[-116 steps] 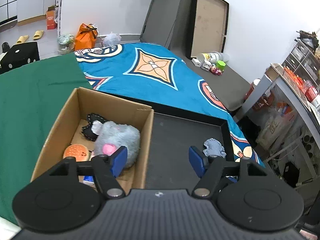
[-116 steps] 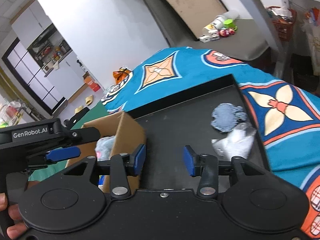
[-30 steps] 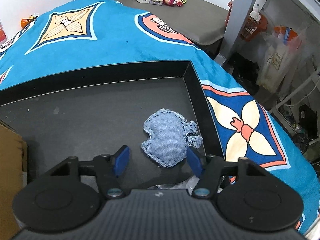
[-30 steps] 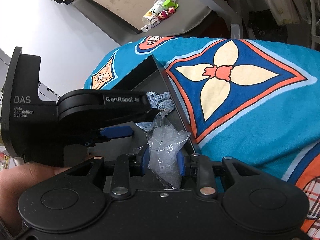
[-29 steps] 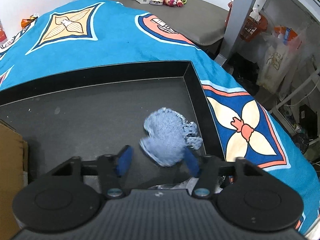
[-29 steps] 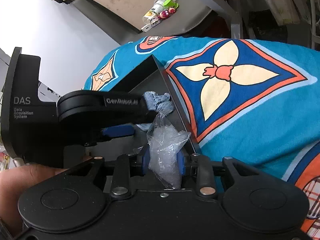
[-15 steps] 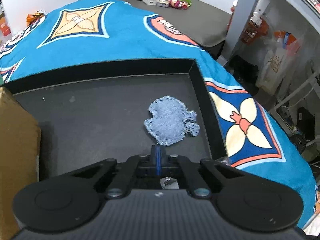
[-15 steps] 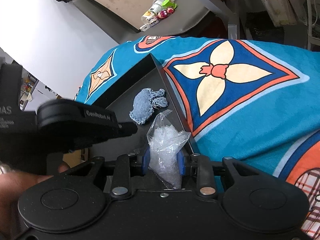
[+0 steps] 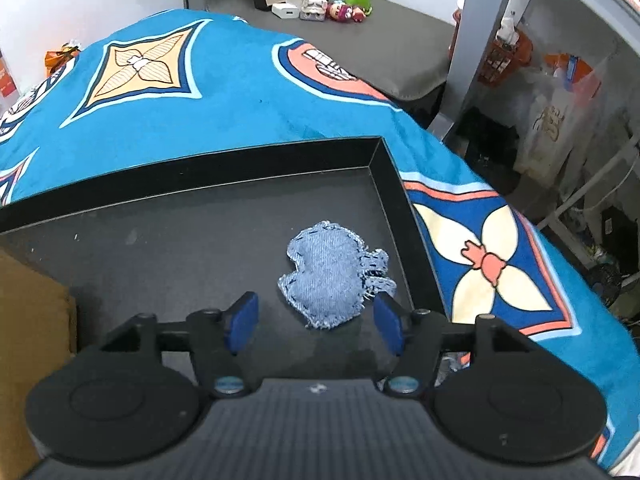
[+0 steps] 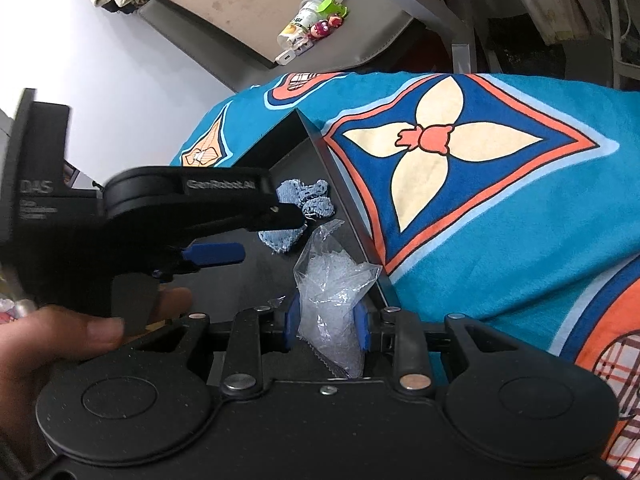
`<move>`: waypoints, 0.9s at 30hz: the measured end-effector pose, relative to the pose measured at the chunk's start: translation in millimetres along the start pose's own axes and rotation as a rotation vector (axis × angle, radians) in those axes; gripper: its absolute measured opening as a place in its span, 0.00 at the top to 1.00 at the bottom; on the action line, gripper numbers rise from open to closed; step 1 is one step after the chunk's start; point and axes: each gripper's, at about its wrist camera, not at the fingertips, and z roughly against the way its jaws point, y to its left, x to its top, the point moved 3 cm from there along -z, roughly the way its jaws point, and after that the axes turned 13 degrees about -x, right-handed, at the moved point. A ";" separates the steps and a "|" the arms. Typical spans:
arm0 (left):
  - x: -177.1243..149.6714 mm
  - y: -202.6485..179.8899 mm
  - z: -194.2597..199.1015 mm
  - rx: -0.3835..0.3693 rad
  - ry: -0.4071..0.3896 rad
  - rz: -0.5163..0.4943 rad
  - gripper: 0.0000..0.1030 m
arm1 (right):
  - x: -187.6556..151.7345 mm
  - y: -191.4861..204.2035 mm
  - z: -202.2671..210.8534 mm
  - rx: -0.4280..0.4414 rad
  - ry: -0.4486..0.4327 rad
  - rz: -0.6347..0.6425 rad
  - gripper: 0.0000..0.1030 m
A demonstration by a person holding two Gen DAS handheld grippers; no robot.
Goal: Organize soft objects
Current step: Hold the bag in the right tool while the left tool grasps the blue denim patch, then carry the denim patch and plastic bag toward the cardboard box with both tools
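A blue denim soft toy [image 9: 332, 276] lies flat on the black tray [image 9: 160, 248] near its right wall. My left gripper [image 9: 316, 324] hovers just short of it with its jaws opening; the toy lies ahead of the blue pads [image 9: 242, 322], untouched. In the right wrist view the right gripper [image 10: 325, 326] is shut on a clear plastic bag of pellets [image 10: 332, 280] at the tray's right wall [image 10: 320, 152]. The denim toy [image 10: 304, 196] shows beyond it, partly hidden by the left gripper's black body [image 10: 180, 208], which a hand [image 10: 60, 340] holds.
The tray rests on a blue patterned blanket [image 9: 240, 88]. A cardboard box [image 9: 28, 320] stands at the tray's left end. Beyond the blanket a grey bench [image 9: 400, 40] carries small toys and a bottle. Shelving and bags [image 9: 560, 80] crowd the right side.
A second ago the left jaws were closing around the denim toy; they then snapped shut empty and now stand apart again. The toy stays on the tray. The right gripper kept the bag.
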 end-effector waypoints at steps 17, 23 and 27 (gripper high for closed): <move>-2.3 -5.0 -13.6 0.008 -0.016 -0.073 0.62 | 0.4 -0.8 -0.6 0.010 -0.010 -0.016 0.73; -4.5 -2.4 -3.5 0.008 -0.021 -0.041 0.71 | 0.7 1.0 0.3 -0.001 -0.012 0.005 0.73; -9.2 -0.2 11.0 0.013 -0.026 -0.028 0.71 | 0.0 5.9 1.6 -0.021 -0.026 0.040 0.73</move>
